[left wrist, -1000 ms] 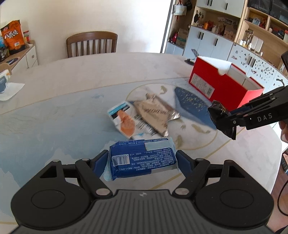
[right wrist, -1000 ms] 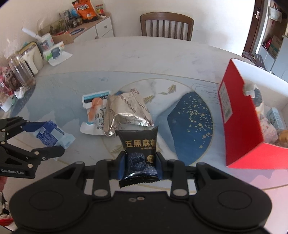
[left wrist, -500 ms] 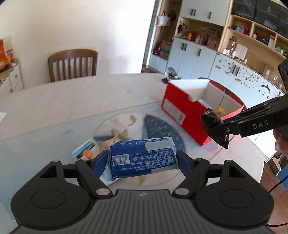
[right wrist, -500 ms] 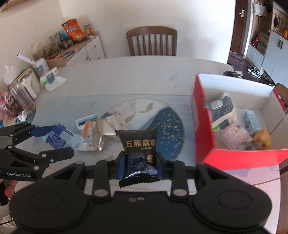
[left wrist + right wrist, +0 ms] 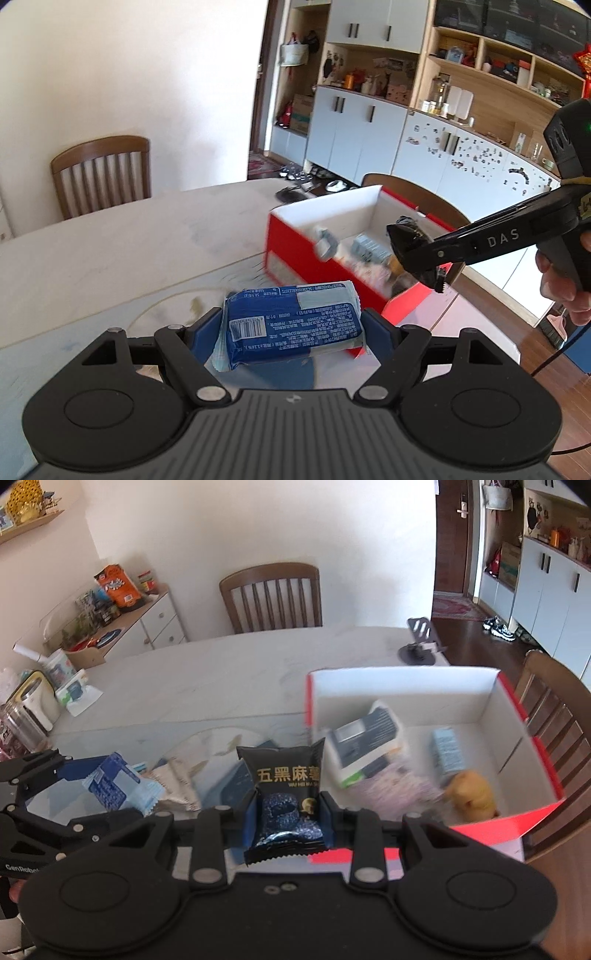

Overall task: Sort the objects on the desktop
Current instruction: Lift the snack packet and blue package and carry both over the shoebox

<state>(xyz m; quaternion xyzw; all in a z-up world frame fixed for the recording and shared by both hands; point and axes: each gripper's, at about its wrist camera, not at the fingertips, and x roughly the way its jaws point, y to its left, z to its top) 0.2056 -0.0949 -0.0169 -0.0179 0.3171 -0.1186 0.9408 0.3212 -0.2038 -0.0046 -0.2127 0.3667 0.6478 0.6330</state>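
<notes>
Left gripper (image 5: 293,326) clamps blue packet (image 5: 291,325) | right gripper (image 5: 288,808) clamps black sachet (image 5: 286,794) | box (image 5: 532,760) contents blurred

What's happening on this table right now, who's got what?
A person is sorting snacks into the red box, one gripper in each hand. The left gripper is clamped on a blue packet; the right gripper grips a black snack pouch. Both are raised near the box, which already holds several items. A silver wrapper lies on the table.
</notes>
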